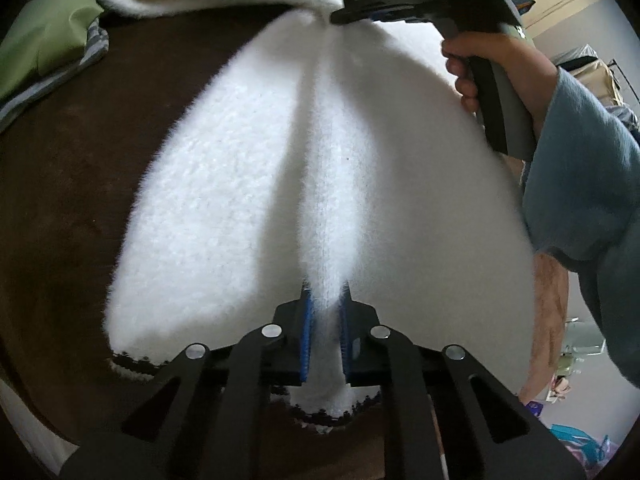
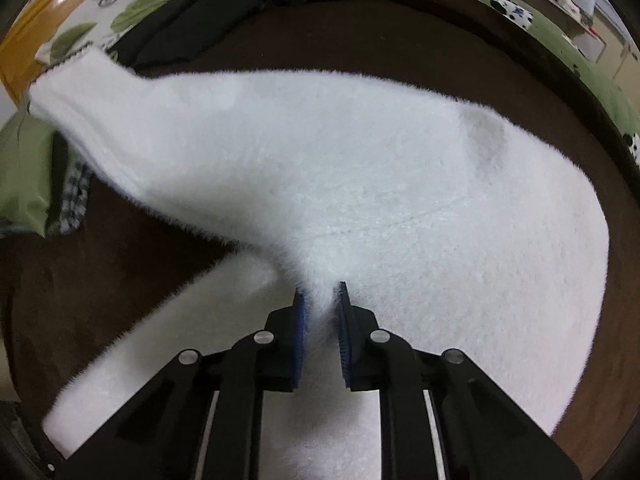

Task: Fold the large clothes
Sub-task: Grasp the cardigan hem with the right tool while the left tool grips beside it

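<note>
A large fluffy white garment (image 1: pixel 360 168) lies spread on a dark brown surface (image 1: pixel 80 184). In the left wrist view my left gripper (image 1: pixel 326 300) is shut on a raised fold of it near the dark-trimmed hem (image 1: pixel 128 364). At the top of that view my right gripper (image 1: pixel 336 20), held by a hand (image 1: pixel 476 68) in a blue sleeve, pinches the far end of the same ridge. In the right wrist view my right gripper (image 2: pixel 322 296) is shut on a bunched fold of the white garment (image 2: pixel 400 200), and a sleeve (image 2: pixel 92 96) stretches away to the upper left.
Green and striped cloth (image 1: pixel 52 44) lies at the upper left of the brown surface. A black garment (image 2: pixel 224 12) and green patterned bedding (image 2: pixel 560 52) lie beyond the white one. Room clutter shows at the right edge (image 1: pixel 592 72).
</note>
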Demonstrator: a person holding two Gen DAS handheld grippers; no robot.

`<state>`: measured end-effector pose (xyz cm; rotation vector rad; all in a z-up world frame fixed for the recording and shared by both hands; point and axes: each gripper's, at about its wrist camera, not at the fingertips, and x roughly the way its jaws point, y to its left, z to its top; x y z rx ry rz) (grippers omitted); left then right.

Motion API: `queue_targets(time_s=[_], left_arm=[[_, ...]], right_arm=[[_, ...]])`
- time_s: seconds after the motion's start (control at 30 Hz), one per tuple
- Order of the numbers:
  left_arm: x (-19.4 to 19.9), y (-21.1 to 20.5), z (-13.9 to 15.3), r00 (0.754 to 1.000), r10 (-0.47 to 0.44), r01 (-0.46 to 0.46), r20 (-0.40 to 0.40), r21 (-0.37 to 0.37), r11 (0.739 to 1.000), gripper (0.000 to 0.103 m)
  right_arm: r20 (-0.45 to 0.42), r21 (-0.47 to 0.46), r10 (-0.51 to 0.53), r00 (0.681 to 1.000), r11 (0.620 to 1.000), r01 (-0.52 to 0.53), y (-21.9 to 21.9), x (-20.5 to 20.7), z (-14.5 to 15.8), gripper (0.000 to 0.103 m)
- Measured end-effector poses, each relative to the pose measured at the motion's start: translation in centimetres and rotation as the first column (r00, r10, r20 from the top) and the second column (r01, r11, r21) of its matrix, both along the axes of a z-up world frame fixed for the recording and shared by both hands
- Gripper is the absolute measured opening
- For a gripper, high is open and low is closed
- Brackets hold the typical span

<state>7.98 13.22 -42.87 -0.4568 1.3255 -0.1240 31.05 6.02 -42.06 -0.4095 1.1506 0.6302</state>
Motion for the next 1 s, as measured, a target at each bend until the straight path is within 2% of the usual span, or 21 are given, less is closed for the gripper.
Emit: queue_targets(time_s=[0.17,0.4,0.6,0.7,0.83,1.0], left_arm=[[0.8,3.8,0.8,0.999,0.046,-0.046,-0.008,0.004,0.999,0.013],[1.7,7.9,3.7,0.997,0.080,-0.079,-0.004,0.080,0.994,0.013],[1.1,10.4,2.1,0.996,0.069,-0.062,-0.048,0.133,0.989,0.013],[1.0,12.0,-0.4,0.990,0.107,-0.099,-0.095,0.081,0.992,0.014],[0.9,12.8,-2.5,0.987,0.118,-0.111,-0.113,0.066,0.992,0.031],[0.7,13.5,-2.7,0.988,0.113,-0.108,-0.106,0.052,0.993,0.037]], right_arm=[[0.000,0.062,-0.033,0.999,0.998,0.033,-1.1,0.6,2.1,0.014],[-0.020,0.154,-0.078,0.997,0.985,0.080,-0.3,2.1,4.9,0.014],[-0.054,0.156,-0.078,0.996,0.984,0.085,2.1,2.0,3.0,0.014],[-0.055,0.106,-0.074,0.996,0.991,0.080,2.8,2.0,0.5,0.015],[-0.065,0.094,-0.098,0.993,0.990,0.104,2.6,2.1,-1.3,0.025],[-0.040,0.084,-0.074,0.996,0.994,0.077,2.9,1.6,-1.5,0.030]])
